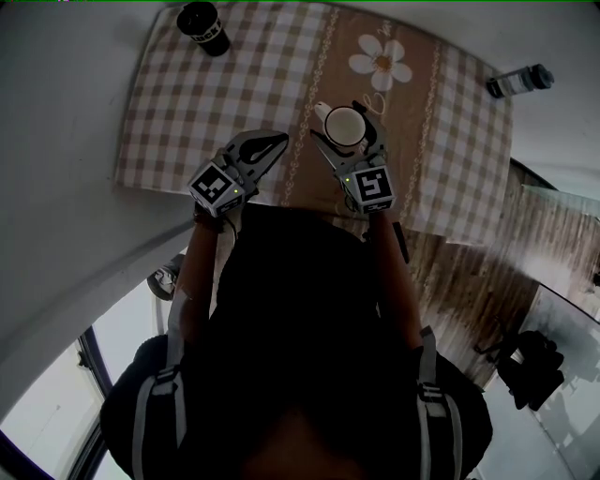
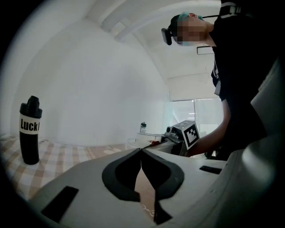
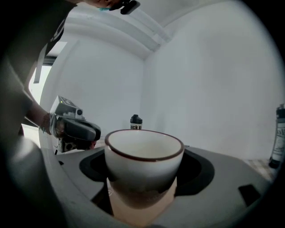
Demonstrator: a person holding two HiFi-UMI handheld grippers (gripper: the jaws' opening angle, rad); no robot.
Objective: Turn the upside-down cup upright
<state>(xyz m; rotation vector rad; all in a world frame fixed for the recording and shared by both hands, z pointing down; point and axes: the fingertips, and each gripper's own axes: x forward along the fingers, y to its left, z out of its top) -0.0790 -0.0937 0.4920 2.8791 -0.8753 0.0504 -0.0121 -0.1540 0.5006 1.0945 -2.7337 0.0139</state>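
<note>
Cup (image 3: 143,156) is the main thing here: a white one with a dark brown line around its rim, standing upright with the mouth up, between the two jaws of the right gripper (image 1: 349,131). In the right gripper view these jaws stand wide apart and their black pads (image 3: 192,171) lie against the two sides of the cup, so the claw has hold of it. Whether the base touches the cloth or hangs a little above it, I cannot tell. In the head view the cup is over the beige band of the tablecloth (image 1: 169,103), near the front edge of the table, and its handle (image 1: 322,109) points to the far left. The left gripper (image 1: 279,141) hangs just beside, to the left, apart from the cup. Its jaws are fully together, tip against tip, and there is nothing between them. Each gripper carries a marker cube (image 1: 217,184) at its back. The cloth is checked in brown and white, and a white flower (image 1: 382,61) is printed on the beige band behind the cup. A black bottle (image 1: 203,26) with a white label stands at the far left corner of the table, and a grey bottle (image 1: 518,82) is at the far right corner, both well apart from the cup. To the right of the table a wooden floor (image 1: 469,281) shows
</note>
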